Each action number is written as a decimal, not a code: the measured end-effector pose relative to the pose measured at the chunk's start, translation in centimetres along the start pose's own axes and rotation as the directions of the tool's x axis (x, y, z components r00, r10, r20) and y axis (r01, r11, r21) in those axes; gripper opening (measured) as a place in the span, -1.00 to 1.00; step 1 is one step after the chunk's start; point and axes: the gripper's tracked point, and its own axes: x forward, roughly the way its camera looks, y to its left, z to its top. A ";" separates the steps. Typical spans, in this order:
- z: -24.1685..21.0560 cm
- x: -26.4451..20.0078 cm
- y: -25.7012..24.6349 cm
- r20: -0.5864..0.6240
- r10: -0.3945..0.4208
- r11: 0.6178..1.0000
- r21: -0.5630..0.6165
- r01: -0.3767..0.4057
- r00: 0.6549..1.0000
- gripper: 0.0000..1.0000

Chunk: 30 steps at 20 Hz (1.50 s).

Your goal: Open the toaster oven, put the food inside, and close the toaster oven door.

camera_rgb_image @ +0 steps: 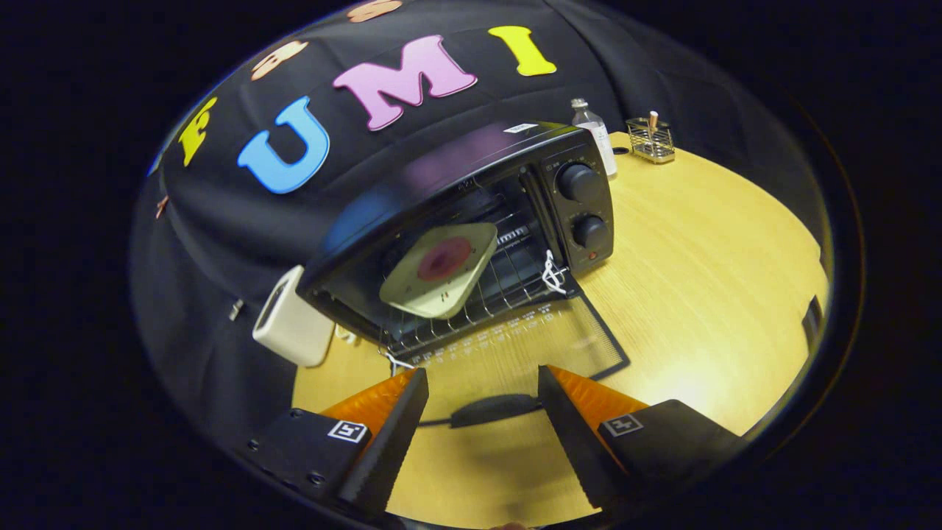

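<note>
- The wooden surface (706, 243) carries everything
- The toaster oven (471, 221) stands on it with its glass door (530, 346) folded down flat, the door's handle (493, 409) lying between the fingertips
- The tongs (482, 386) are spread open, holding nothing
- The food (444, 258), a reddish round on a pale square plate (441, 283), rests on the rack inside the oven
- A white box (291, 327) sits beside the oven
- A bottle (596, 136) and a wire holder (651, 140) stand beyond it
</note>
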 end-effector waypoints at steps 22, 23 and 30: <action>-7.8 4.8 -4.3 -0.252 -0.180 0.899 -0.434 0.055 0.951 0.99; -7.6 4.9 -4.0 -0.255 -0.173 0.905 -0.423 0.051 0.951 0.99; -7.0 4.9 -3.4 -0.247 -0.148 0.904 -0.427 0.029 0.958 0.97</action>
